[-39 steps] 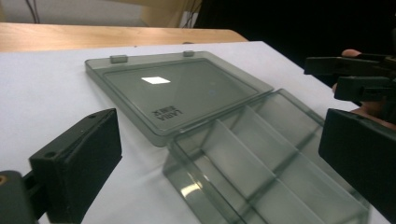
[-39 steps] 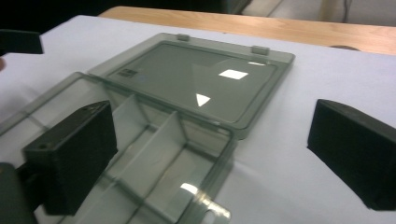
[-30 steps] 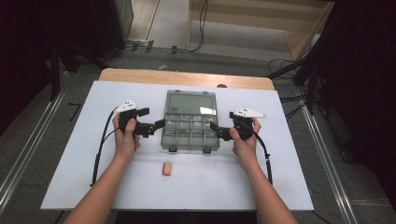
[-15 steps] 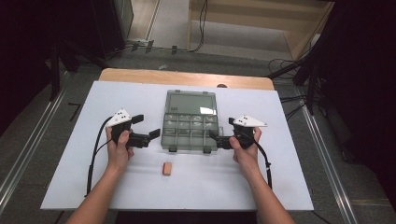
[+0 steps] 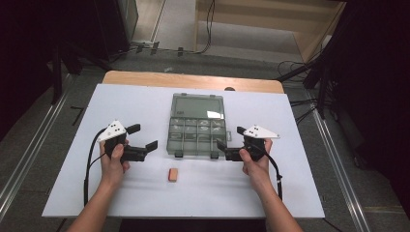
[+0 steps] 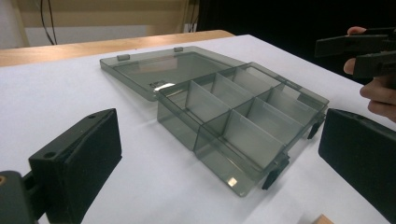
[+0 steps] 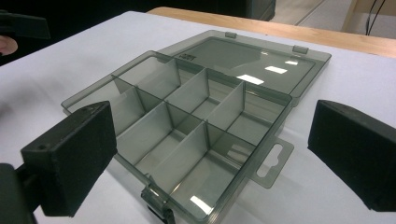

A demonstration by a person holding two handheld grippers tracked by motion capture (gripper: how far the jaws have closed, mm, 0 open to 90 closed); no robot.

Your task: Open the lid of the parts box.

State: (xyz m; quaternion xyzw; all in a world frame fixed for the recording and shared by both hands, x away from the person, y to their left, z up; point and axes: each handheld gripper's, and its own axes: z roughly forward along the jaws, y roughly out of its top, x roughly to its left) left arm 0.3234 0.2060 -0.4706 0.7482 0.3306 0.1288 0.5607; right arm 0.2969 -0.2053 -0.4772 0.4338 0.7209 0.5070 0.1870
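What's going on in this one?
A person holds a two-jaw gripper in each hand at a white table. The left gripper and the right gripper sit on either side of a grey compartment box, both with jaws open and holding nothing. The box's lid lies folded flat open, and its compartments look empty. A small orange block lies in front of the box, untouched.

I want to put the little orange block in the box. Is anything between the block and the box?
No. In the high view, bare white table lies between the small orange block and the open compartment box.
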